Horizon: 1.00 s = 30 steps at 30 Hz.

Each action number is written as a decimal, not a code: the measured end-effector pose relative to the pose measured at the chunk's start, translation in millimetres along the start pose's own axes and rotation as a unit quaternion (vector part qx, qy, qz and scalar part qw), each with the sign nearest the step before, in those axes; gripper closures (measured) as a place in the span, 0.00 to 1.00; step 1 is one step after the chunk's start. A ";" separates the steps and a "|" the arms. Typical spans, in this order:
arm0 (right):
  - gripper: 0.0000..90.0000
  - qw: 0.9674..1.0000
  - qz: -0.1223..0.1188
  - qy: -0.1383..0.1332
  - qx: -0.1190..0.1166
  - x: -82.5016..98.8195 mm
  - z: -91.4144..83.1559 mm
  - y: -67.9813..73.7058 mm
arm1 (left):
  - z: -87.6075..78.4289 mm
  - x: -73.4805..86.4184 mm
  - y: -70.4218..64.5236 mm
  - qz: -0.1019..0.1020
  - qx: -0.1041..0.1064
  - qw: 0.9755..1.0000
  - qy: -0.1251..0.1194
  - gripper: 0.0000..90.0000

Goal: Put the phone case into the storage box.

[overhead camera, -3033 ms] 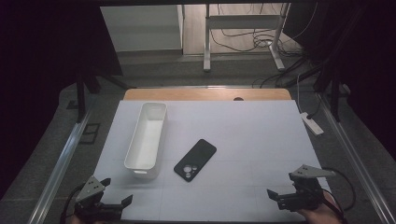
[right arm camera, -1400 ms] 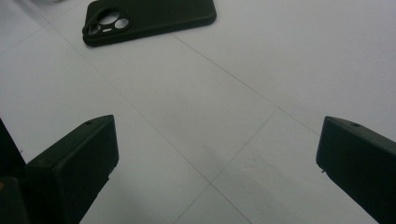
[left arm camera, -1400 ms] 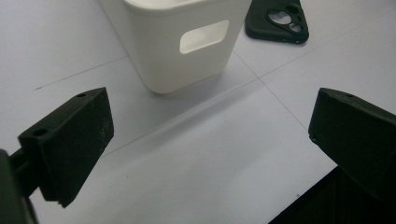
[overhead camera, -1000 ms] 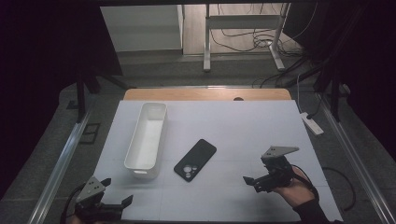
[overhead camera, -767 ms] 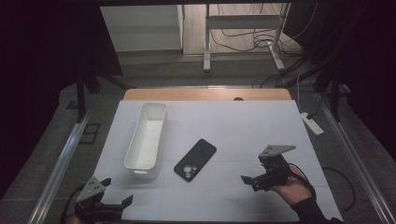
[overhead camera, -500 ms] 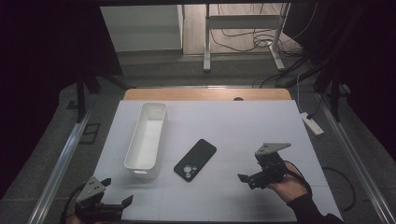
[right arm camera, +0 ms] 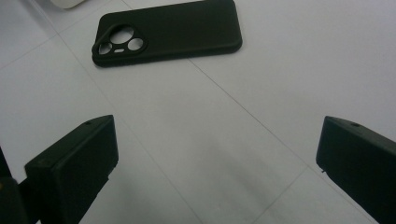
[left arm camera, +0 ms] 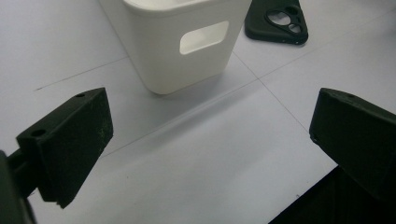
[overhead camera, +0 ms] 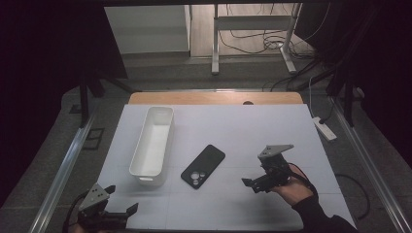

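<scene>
A black phone case point(overhead camera: 203, 166) lies camera-cutouts up in the middle of the white mat point(overhead camera: 252, 131). Left of it stands a long white bin point(overhead camera: 153, 141) with nothing in it. My right gripper point(overhead camera: 252, 184) hovers just right of the case, jaws open and pointing at it, nothing between them. In the right gripper view the case point(right arm camera: 173, 30) lies ahead of the open right gripper point(right arm camera: 217, 168). My left gripper point(overhead camera: 122, 198) rests open at the mat's near left corner. In the left gripper view, the left gripper point(left arm camera: 210, 149) faces the bin's handle end point(left arm camera: 187, 42), the case point(left arm camera: 278, 18) beyond.
A white power strip point(overhead camera: 324, 128) lies off the mat's right edge. A wooden table edge point(overhead camera: 214, 98) runs along the far side. Metal rails point(overhead camera: 63, 170) flank the table. A corner of the bin point(right arm camera: 70, 3) shows at the top of the right gripper view.
My right gripper has moved from the near right corner leftward and forward, closing on the phone case, still open. The left gripper, bin and case have not moved.
</scene>
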State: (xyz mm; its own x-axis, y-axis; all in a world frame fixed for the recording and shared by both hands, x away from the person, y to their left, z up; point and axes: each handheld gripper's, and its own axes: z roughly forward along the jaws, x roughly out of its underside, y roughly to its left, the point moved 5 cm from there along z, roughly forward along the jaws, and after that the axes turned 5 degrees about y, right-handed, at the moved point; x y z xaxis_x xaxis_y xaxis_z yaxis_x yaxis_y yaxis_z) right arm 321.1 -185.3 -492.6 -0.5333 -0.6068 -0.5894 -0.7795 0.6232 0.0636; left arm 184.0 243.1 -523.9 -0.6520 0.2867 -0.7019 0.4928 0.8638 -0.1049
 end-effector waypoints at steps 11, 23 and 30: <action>0.00 1.000 -0.014 0.011 -0.010 -12.5 9.8 2.8 | 0.0 0.0 -0.1 0.000 0.000 1.000 0.000 0.00; 0.00 1.000 -0.023 0.006 -0.016 -28.5 21.5 3.8 | 0.0 0.0 0.0 0.000 0.001 1.000 0.000 0.00; 0.00 0.999 -0.028 0.011 -0.018 -36.0 30.1 5.0 | -0.1 0.0 -0.1 0.000 0.001 1.000 0.000 0.00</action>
State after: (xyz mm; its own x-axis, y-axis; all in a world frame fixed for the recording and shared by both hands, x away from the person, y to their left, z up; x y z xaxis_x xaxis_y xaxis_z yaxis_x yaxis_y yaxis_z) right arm 346.3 -145.5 -495.3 -0.4945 -0.6516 -0.5752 -0.8196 0.5699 0.0590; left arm 183.9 243.1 -523.9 -0.6515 0.2872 -0.7022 0.4944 0.8628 -0.1057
